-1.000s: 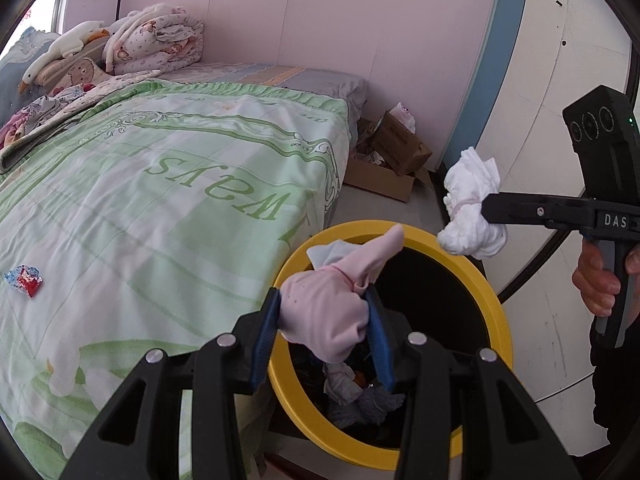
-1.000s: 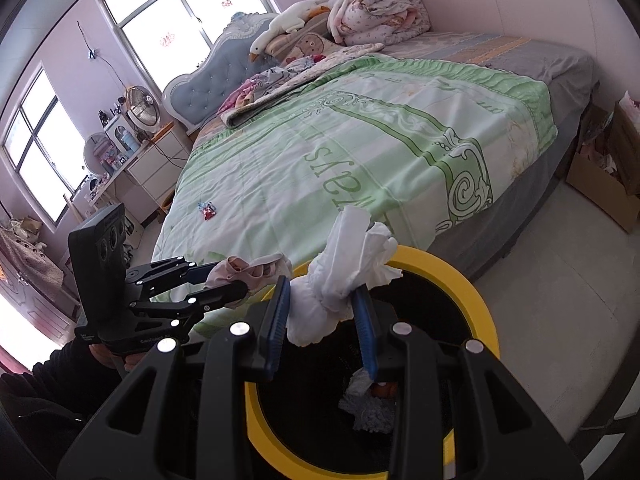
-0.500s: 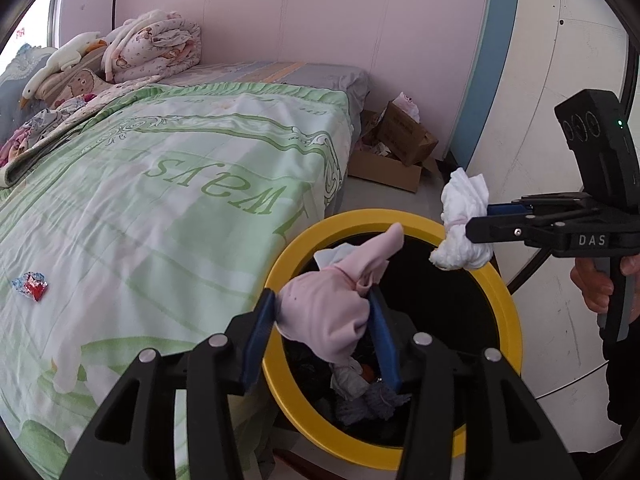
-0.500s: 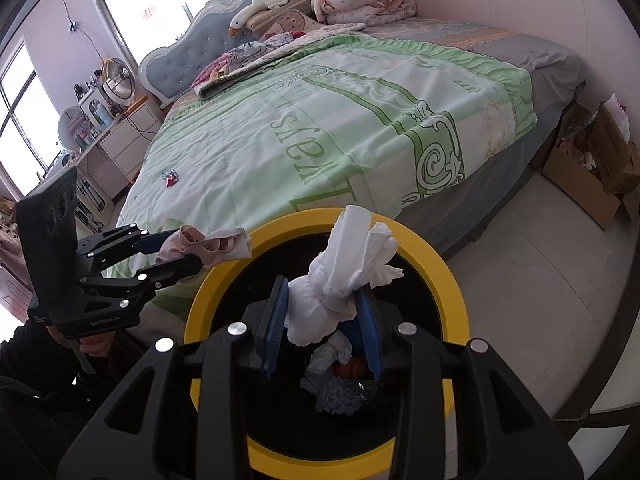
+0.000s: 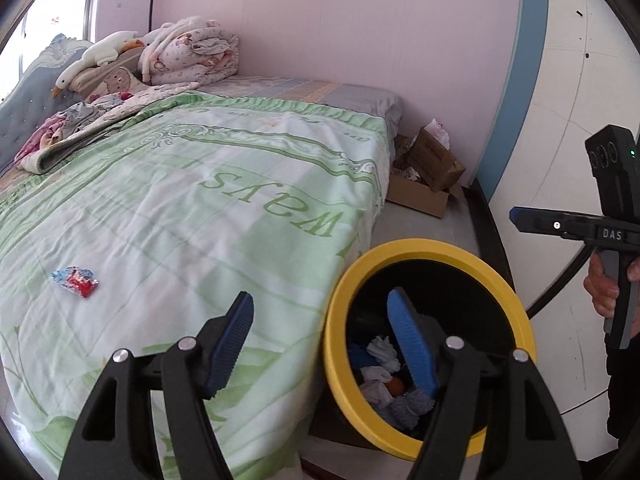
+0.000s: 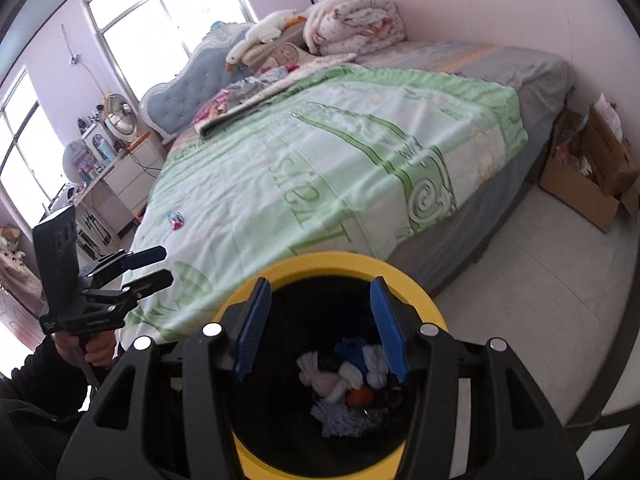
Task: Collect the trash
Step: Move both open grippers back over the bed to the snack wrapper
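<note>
While both the left tongs (image 5: 320,344) and the right tongs (image 6: 320,326) hang spread apart and hold nothing, several crumpled tissues (image 6: 340,378) already lie inside the yellow bin (image 6: 360,260), but one wrapper (image 5: 75,281) is left on the bed (image 5: 200,200).

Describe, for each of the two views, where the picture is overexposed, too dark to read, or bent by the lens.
Right wrist view: the window is blown out to white; the inside of the bin is dark, though the trash at the bottom shows. Left wrist view: the blue wall stripe bows with fisheye distortion, black vignette fills the corners, and the wrapper on the bed stays sharp.
</note>
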Demonstrator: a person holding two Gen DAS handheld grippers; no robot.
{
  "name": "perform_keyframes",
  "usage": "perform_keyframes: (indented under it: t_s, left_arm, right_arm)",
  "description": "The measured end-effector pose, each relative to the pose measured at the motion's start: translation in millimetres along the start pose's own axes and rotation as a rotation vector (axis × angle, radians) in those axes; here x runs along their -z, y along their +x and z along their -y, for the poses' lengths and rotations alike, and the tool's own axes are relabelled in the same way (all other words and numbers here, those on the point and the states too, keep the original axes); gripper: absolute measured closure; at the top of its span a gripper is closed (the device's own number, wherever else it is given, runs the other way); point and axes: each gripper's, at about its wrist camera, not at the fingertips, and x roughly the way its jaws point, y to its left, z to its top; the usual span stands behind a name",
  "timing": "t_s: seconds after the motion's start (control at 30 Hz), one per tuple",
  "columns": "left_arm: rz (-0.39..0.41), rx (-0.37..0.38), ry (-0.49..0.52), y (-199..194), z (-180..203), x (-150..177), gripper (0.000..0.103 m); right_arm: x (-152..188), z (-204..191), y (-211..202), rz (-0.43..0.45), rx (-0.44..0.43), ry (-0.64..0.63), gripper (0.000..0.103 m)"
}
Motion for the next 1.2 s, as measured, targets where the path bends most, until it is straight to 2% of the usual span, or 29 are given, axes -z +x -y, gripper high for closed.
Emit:
perform_keyframes:
  t_s: [0.3,0.63,0.9,1.1,1.2]
  left_arm:
    - [0.038,-0.154,-0.126,-21.1,-87.9,2.5,0.037]
    - [0.012,-0.312,-0.308,-24.7,-208.9,14.9,0.037]
    - [-0.01,-0.328,-0.454,-9.6,-282.3,20.6,0.037]
    - [-0.019,-0.264,-0.573,9.8,-306.6,24.1,0.037]
    - [-0.018,-0.257,-0.586,16.2,-309.7,25.0,0.037]
  right_arm:
    - [-28.9,-66.5,46.3,-0.011,-0.134,-0.137,0.054]
    - [-53.2,-155.2,158.6,-0.134,-0.241,-0.273,0.054]
    - [-60.2,-224.3,244.2,-0.183,-0.272,-0.37,0.054]
    - [-60.0,-263.6,294.1,-0.222,-0.301,-0.408,0.054]
    - [-58.3,-276.3,305.6,-0.212,-0.309,-0.439,0.054]
